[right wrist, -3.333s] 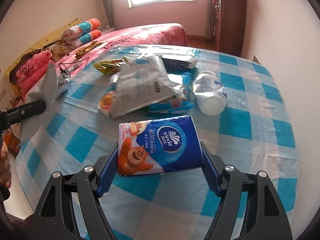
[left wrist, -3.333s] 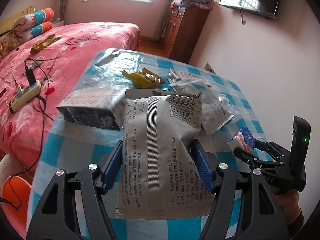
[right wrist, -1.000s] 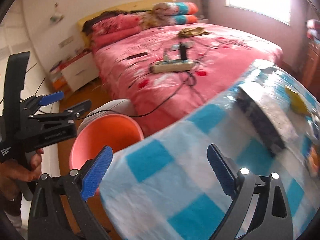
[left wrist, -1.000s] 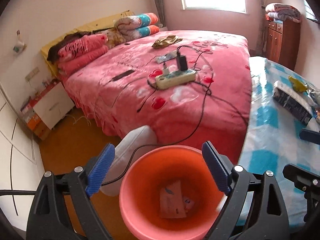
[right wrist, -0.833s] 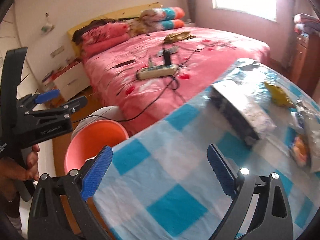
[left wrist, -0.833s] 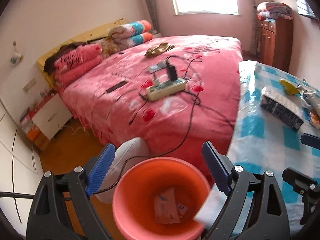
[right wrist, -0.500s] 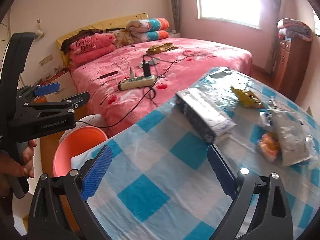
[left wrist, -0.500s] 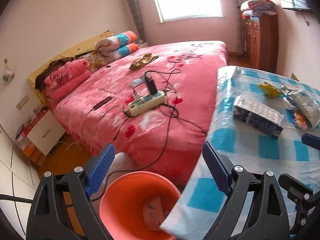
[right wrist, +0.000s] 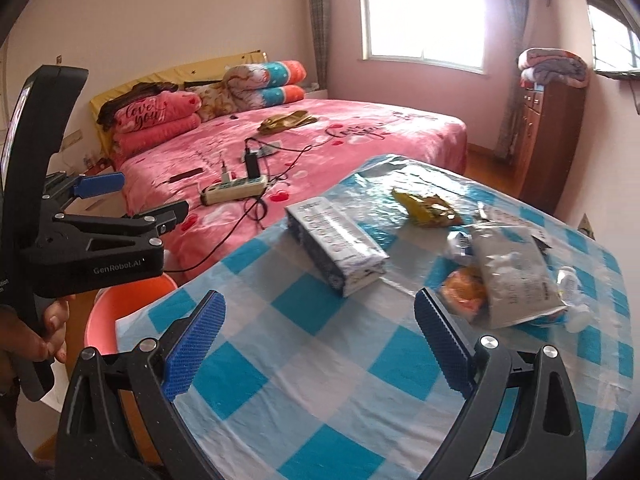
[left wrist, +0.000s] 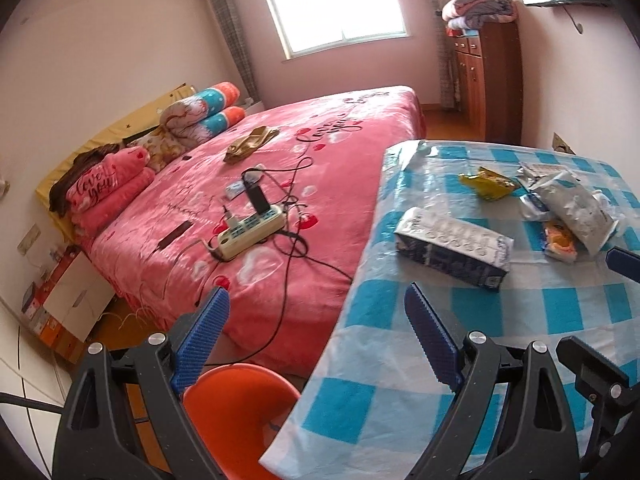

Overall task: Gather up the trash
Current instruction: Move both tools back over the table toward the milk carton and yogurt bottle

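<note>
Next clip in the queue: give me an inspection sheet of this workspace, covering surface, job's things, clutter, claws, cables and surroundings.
Surface: table under a blue-and-white checked cover, near part bare.
Job's things: dark carton, yellow wrapper, grey pouch and orange packet on the table; orange bin on the floor at its corner.
Clutter: white bottle behind the pouch.
Claws: left claw and right claw both open, holding nothing.
Cables: power strip with leads on the bed; one cable hangs toward the floor.
Surroundings: window, wooden dresser.
</note>
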`<action>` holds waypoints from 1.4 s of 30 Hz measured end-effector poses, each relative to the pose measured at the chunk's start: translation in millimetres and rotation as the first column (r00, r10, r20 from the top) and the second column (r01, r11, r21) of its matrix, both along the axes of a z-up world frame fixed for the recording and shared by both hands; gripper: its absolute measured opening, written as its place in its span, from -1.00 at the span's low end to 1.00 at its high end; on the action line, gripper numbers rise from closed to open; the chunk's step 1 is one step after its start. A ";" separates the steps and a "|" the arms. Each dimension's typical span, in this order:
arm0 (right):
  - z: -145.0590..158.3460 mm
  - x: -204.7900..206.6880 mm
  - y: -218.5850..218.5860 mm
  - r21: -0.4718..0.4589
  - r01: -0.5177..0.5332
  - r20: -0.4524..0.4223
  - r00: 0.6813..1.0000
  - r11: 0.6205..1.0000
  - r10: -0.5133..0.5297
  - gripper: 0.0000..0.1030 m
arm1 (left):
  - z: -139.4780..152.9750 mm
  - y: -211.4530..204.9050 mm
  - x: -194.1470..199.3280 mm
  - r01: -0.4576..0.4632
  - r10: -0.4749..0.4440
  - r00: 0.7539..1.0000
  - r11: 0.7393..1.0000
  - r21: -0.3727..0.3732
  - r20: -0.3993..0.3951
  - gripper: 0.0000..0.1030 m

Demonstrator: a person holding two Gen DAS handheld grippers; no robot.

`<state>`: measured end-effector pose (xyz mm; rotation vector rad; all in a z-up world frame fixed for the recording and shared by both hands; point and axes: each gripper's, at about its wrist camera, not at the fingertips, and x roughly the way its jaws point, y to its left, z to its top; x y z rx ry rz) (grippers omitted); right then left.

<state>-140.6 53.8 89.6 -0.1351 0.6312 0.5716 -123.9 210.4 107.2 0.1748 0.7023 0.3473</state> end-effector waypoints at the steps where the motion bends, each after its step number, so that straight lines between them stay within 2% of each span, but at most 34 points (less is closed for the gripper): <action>1: 0.6 0.6 -3.6 0.004 0.006 0.001 1.000 1.000 -0.006 0.83 | 1.1 -4.3 1.8 0.009 -0.009 1.000 1.000 0.001 0.001 0.74; 15: 0.3 6.1 -57.9 0.045 0.117 -0.001 0.993 0.992 -0.117 0.83 | 3.2 -53.2 17.2 0.095 -0.095 0.995 0.995 0.026 -0.006 0.74; 42: -28.4 28.0 -149.6 0.117 0.291 -0.091 0.955 0.950 -0.282 0.83 | -13.0 -123.1 38.2 0.199 -0.192 0.978 0.976 0.083 -0.086 0.74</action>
